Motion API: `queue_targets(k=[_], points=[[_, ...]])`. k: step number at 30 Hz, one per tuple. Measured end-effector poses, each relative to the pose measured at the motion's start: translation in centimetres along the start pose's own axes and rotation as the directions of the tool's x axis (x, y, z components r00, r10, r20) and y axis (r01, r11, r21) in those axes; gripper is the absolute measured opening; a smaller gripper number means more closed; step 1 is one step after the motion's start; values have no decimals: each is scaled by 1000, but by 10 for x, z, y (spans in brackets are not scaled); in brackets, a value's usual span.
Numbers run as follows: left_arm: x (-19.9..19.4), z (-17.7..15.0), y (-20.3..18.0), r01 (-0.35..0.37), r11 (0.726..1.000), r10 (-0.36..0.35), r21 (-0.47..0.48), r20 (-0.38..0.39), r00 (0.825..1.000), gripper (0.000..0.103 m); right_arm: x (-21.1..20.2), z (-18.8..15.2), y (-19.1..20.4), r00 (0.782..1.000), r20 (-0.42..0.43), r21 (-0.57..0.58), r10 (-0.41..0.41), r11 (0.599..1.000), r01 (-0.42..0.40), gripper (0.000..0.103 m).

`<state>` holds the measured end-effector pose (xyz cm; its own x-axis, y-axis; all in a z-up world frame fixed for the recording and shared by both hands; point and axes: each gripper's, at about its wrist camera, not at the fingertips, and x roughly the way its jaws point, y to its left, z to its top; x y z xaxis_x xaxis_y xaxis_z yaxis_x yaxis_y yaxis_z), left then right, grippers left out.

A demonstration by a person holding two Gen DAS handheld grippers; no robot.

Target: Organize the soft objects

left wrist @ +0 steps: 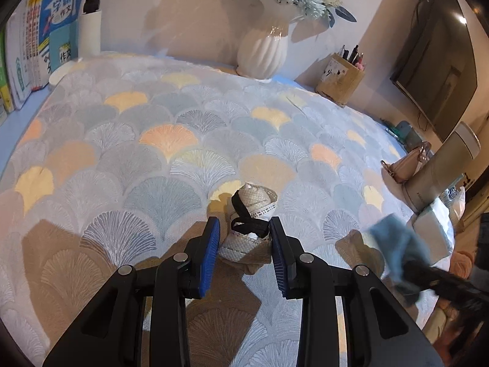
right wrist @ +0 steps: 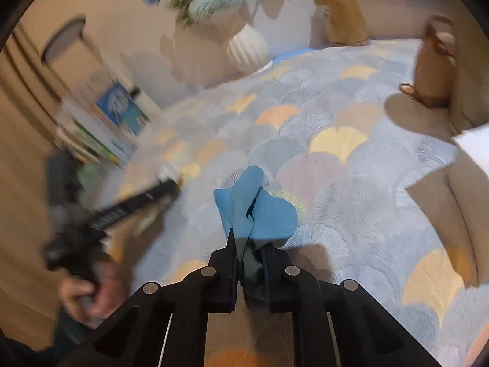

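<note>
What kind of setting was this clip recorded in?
Most likely a desk or table in a home, perhaps a study corner. A patterned cloth covers the surface, with school books upright at one end, a white vase of flowers and a pen holder against the wall.

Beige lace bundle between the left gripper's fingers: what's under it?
The beige lace bundle sits on the patterned cloth, tied with a black band. Nothing else shows beneath; its underside is hidden. The left gripper is open around it.

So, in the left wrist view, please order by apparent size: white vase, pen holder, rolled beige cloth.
1. white vase
2. and 3. rolled beige cloth and pen holder look alike; the cloth's nearness makes ranking unsure.
</note>
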<state>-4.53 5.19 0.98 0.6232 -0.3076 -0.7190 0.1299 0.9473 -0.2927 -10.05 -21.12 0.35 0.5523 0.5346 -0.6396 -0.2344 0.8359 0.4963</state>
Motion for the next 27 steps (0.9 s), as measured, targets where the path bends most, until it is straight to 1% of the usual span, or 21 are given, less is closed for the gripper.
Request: queue_targets(k=[2, 4, 5, 7, 9, 12, 14, 15, 17, 18, 19, 20, 21, 22, 23, 24, 25, 26, 27], points=[[-3, -1, -6, 9, 1000, -9, 9, -1, 1000, 30, -16, 0, -4, 999, 28, 24, 47, 999, -47, 12], [-7, -3, -14, 67, 998, -67, 0, -17, 998, 30, -34, 1, -13, 991, 48, 80, 121, 989, -125, 12], [-12, -5, -23, 91, 996, -91, 7, -15, 996, 30, -44, 1, -16, 989, 61, 97, 133, 986, -139, 12], [-18, -7, -43, 119, 992, -119, 44, -13, 993, 30, -70, 2, -24, 985, 112, 102, 131, 985, -143, 12], [-22, -7, -67, 181, 980, -179, 78, -31, 983, 30, -95, 2, -30, 980, 161, 98, 118, 986, -135, 12], [-28, -3, -113, 279, 952, -274, 122, -59, 960, 30, -132, 3, -47, 968, 238, 116, 80, 987, -110, 12], [-33, -1, -147, 321, 931, -313, 173, -68, 947, 30, -154, 3, -64, 956, 283, 146, 80, 981, -125, 12], [-36, 0, -164, 340, 918, -332, 203, -74, 941, 30, -165, 4, -73, 951, 302, 157, 68, 980, -120, 12], [-42, 0, -199, 368, 891, -360, 265, -83, 929, 30, -185, 5, -88, 941, 337, 170, 28, 981, -90, 12], [-45, 1, -215, 378, 878, -369, 292, -87, 925, 30, -198, 4, -96, 935, 354, 180, -5, 982, -63, 12], [-48, 2, -234, 393, 861, -383, 323, -97, 919, 30, -209, 5, -104, 929, 368, 190, -40, 981, -33, 12], [-50, 2, -256, 411, 838, -399, 358, -110, 910, 30, -222, 6, -111, 920, 382, 203, -87, 979, 8, 12], [-52, 2, -272, 420, 822, -409, 384, -116, 905, 30, -235, 7, -120, 910, 395, 212, -130, 976, 48, 12], [-54, 2, -295, 427, 796, -417, 428, -123, 900, 30, -248, 10, -128, 901, 402, 218, -165, 973, 81, 12], [-54, 2, -315, 425, 774, -417, 469, -126, 900, 30, -260, 12, -136, 893, 407, 225, -194, 968, 108, 12], [-53, 2, -327, 417, 762, -413, 496, -125, 902, 30, -273, 15, -144, 881, 410, 235, -235, 961, 146, 12], [-51, 2, -350, 393, 740, -399, 545, -115, 910, 30, -284, 18, -151, 868, 414, 247, -275, 951, 184, 12], [-48, 3, -363, 384, 729, -393, 567, -112, 913, 30, -296, 23, -160, 851, 420, 262, -315, 940, 219, 12], [-43, 5, -380, 384, 717, -395, 581, -115, 912, 30, -307, 28, -169, 835, 428, 277, -346, 929, 243, 12]])
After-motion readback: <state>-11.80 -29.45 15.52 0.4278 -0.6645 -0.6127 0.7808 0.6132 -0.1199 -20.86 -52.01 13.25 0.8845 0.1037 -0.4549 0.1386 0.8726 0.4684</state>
